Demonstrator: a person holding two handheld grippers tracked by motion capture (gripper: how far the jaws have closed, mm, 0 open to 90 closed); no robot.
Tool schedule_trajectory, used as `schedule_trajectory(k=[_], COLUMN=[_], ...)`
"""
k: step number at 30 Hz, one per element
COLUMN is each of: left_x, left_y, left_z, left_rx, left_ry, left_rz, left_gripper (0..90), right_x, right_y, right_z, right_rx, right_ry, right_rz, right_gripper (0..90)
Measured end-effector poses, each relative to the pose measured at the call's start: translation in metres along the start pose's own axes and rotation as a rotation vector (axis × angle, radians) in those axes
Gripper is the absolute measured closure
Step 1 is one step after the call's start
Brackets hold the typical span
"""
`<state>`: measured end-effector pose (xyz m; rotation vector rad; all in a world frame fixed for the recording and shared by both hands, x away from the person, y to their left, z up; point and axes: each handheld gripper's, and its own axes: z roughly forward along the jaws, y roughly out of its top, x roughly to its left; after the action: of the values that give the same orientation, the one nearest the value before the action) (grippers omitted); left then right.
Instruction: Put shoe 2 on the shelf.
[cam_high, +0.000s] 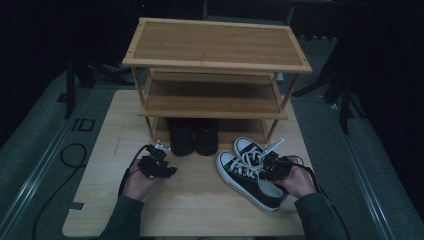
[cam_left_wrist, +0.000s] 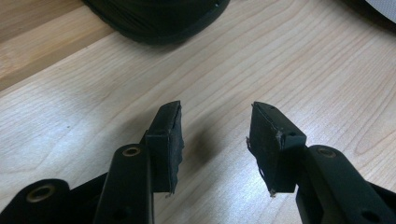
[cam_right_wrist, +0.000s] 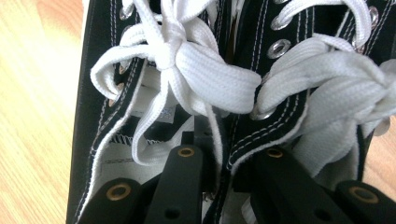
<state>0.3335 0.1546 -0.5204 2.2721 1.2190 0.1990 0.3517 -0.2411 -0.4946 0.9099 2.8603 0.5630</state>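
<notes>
The right gripper (cam_high: 270, 162) has its jaws shut on the touching inner walls of the two sneakers (cam_high: 250, 172) — one jaw down inside each shoe, as the right gripper view shows. The pair lies near right on the table (cam_high: 200, 200), toes pointing far and left toward the rack (cam_high: 215, 75), heels near. The right hand is plainly nearer. The left gripper (cam_high: 159, 162) rests half open and empty by the black shoes (cam_high: 194, 136) — these fill the left of the bottom shelf, leaving room to their right.

Right fingers (cam_right_wrist: 196, 140) (tips) behind sneaker collars (cam_right_wrist: 224, 158)
</notes>
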Motion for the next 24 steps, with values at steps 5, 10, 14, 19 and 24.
schedule_trajectory(k=[5,10,14,19,24], left_x=[0.0,0.001,0.001,0.002,0.001], left_y=[0.0,0.0,0.0,-0.001,0.0], left_z=[0.0,-0.001,-0.003,-0.003,-0.001], left_rx=[-0.004,-0.004,-0.011,-0.01,-0.005], left_ry=[0.002,0.0,0.001,0.001,0.001], left_rz=[-0.005,-0.003,-0.008,-0.009,-0.006], left_gripper=[54.6,54.5,54.5,54.5,54.4], right_x=[0.0,0.003,0.005,0.007,0.012], right_y=[0.004,0.008,0.012,0.016,0.023], right_z=[-0.002,-0.005,-0.009,-0.013,-0.02], right_rx=[0.015,0.019,0.031,0.055,0.093], right_ry=[-0.02,-0.034,-0.049,-0.057,-0.042], right_rz=[-0.047,-0.066,-0.098,-0.134,-0.175], right_gripper=[84.8,85.0,85.1,85.2,85.0])
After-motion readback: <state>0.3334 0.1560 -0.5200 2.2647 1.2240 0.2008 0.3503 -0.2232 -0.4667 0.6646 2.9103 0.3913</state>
